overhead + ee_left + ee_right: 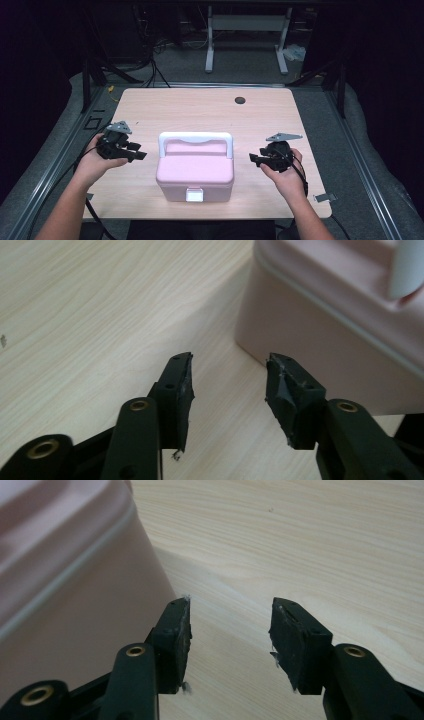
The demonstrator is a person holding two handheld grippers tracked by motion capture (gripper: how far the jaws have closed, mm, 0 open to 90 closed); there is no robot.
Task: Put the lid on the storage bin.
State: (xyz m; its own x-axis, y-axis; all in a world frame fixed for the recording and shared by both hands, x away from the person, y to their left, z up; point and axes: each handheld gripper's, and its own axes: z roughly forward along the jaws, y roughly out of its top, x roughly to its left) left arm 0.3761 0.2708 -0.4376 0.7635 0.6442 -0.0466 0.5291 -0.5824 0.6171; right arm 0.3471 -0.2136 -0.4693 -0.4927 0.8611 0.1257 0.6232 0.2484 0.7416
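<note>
Approach step: pink box (195,172) mid-tabletop (150,107), latch (white) facing the near edge. Left gripper (141,155) and right gripper (253,158) flanking it, both agape, holding nothing. Next, probably: closing in on the box.

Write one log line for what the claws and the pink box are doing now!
left claw: open, empty | right claw: open, empty | pink box: lid shut, between claws, untouched

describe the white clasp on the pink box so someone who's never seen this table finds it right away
Start at the pale wooden table; the pink box sits near its front edge, between the two hand-held grippers. On the box's front face, centred below the lid, is the clasp. It is a small white square, unlike the long white handle arching over the lid.
</note>
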